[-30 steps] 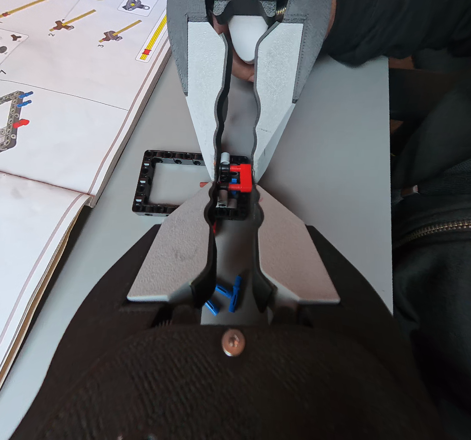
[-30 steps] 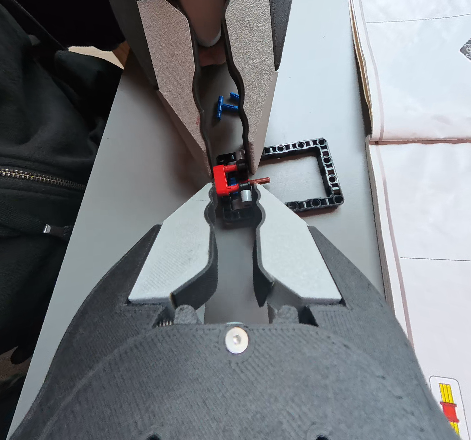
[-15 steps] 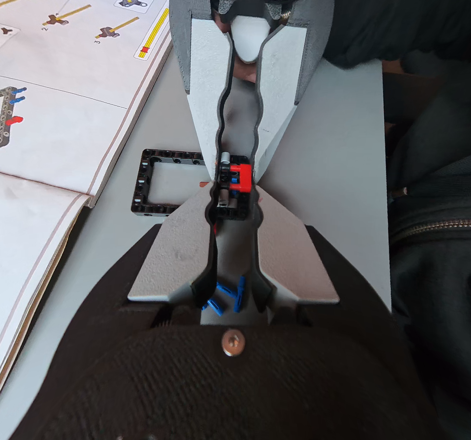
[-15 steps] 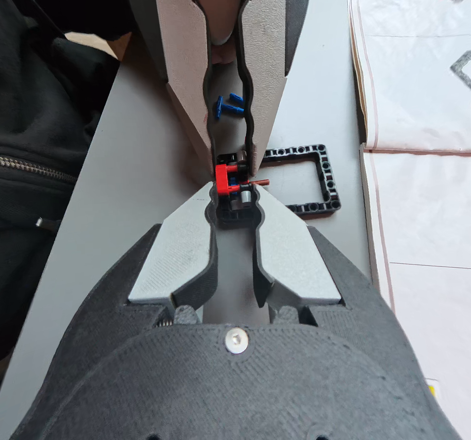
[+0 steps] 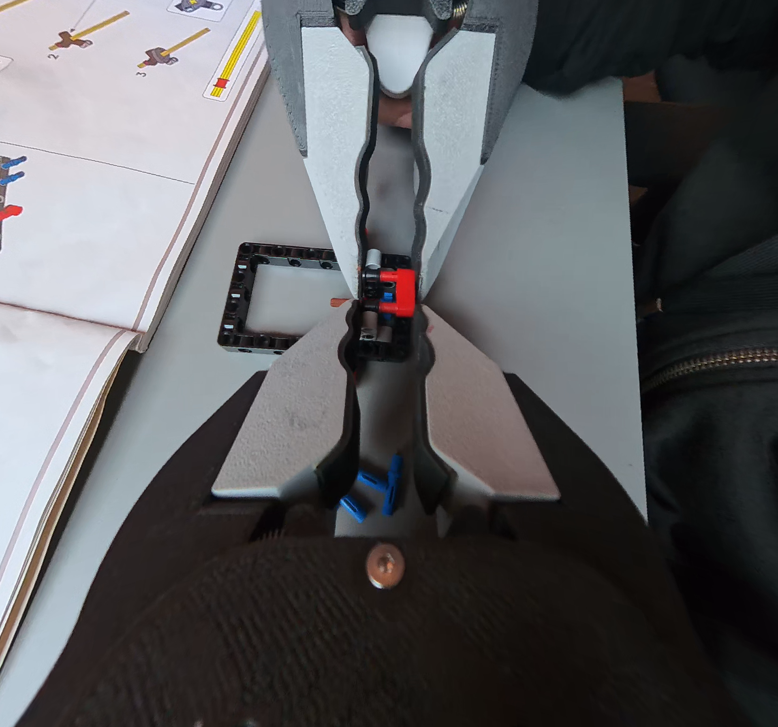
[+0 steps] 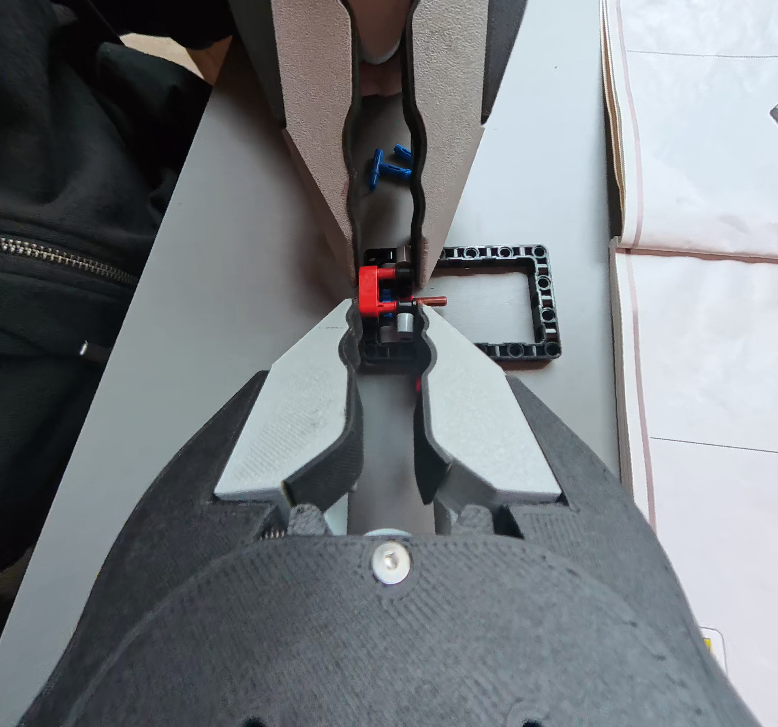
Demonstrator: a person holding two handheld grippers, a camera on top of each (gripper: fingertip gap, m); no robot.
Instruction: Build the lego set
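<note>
Both grippers meet tip to tip over the grey tabletop (image 5: pixel 526 286), each clamped on the same small lego assembly (image 5: pixel 385 311), a black frame with a red connector, grey bushes and blue pins. The left gripper (image 5: pixel 385 328) grips its near end, the right gripper (image 6: pixel 389 328) the other. A black rectangular frame (image 6: pixel 543 303) lies just beside it, loose blue pins (image 6: pixel 389 168) sit under the left gripper, and an open instruction booklet (image 5: pixel 105 159) lies nearby.
</note>
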